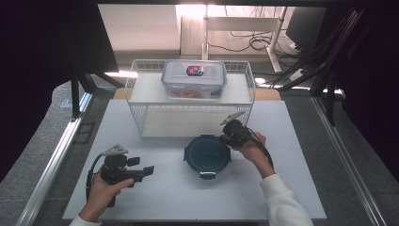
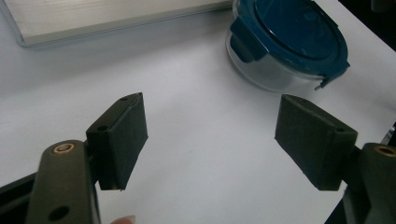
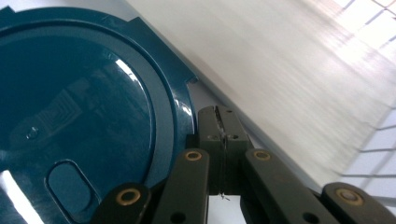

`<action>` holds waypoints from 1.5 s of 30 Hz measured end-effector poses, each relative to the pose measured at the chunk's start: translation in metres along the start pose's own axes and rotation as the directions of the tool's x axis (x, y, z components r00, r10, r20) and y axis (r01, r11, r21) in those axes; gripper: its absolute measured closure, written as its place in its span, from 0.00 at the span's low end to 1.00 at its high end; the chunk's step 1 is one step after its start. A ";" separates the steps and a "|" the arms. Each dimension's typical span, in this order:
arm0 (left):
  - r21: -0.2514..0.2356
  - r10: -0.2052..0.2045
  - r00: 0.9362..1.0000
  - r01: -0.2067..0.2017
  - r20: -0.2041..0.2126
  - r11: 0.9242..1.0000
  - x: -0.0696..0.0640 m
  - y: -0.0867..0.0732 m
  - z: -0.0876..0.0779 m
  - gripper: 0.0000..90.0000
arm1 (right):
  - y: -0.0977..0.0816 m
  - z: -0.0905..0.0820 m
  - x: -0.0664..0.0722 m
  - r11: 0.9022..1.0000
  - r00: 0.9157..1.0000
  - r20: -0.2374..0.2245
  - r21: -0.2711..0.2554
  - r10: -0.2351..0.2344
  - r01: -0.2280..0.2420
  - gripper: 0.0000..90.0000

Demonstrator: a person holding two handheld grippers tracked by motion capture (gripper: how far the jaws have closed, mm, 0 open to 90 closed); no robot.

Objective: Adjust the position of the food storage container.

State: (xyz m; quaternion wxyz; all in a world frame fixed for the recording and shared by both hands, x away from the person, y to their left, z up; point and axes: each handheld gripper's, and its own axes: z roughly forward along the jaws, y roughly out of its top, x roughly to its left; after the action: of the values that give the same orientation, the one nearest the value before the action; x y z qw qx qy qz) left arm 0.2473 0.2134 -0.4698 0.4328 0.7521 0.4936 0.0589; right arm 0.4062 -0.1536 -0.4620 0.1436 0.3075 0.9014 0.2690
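Note:
A round clear container with a dark blue lid stands on the white table, just in front of a wire basket. At the lid's upper right rim, my right gripper has its jaws pressed together. In the right gripper view the gripper points past the edge of the blue lid, and nothing shows between the pads. My left gripper rests low at the front left, open and empty. In the left gripper view its tips are wide apart, with the round container farther off.
A white wire basket stands at the back of the table. On its upper shelf sits a rectangular clear box with a lid. The basket's pale bottom board lies close behind the round container. Dark curtains and metal rails flank the table.

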 end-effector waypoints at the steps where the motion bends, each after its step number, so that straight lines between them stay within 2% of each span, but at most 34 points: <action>1: -0.001 -0.003 1.000 0.003 0.002 1.000 0.001 0.000 0.000 0.27 | 0.000 0.000 0.000 1.000 1.000 0.000 0.000 0.000 0.000 0.99; 6: -0.009 -0.025 1.000 0.025 0.009 1.000 0.003 0.000 -0.002 0.27 | -0.002 -0.001 0.010 1.000 0.999 -0.030 -0.009 0.015 -0.015 0.99; 9: -0.009 -0.029 1.000 0.029 0.002 1.000 0.004 0.000 -0.002 0.27 | -0.004 -0.003 0.017 1.000 0.999 -0.035 -0.008 0.004 -0.004 0.99; 15: -0.004 -0.022 1.000 0.022 -0.004 1.000 0.004 0.001 -0.001 0.27 | -0.004 -0.004 0.032 1.000 0.999 -0.045 -0.011 -0.010 0.009 0.99; 28: 0.000 -0.021 1.000 0.021 -0.011 1.000 0.005 0.000 -0.001 0.27 | -0.001 -0.002 0.056 0.999 0.996 -0.075 -0.015 -0.039 0.038 0.99; 33: -0.002 -0.024 1.000 0.024 -0.011 1.000 0.005 0.000 -0.001 0.27 | -0.002 -0.003 0.062 0.999 0.995 -0.084 -0.019 -0.046 0.044 0.99; 39: -0.001 -0.032 0.999 0.032 -0.011 0.999 0.007 0.000 -0.001 0.27 | -0.005 -0.005 0.063 0.999 0.995 -0.097 -0.024 -0.028 0.026 0.99; 43: 0.003 -0.032 0.999 0.032 -0.012 0.999 0.007 0.000 0.000 0.27 | -0.005 -0.005 0.062 0.999 0.994 -0.107 -0.024 -0.034 0.031 0.99; 45: 0.004 -0.030 0.999 0.030 -0.011 1.000 0.007 -0.001 0.000 0.27 | -0.005 -0.008 0.062 0.997 0.998 -0.058 -0.069 -0.022 0.018 0.99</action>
State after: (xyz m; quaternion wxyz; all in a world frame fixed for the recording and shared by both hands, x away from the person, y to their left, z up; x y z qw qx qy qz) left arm 0.2502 0.2189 -0.4724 0.4295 0.7450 0.5074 0.0553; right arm 0.3527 -0.1216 -0.4643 0.1303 0.2853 0.8985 0.3073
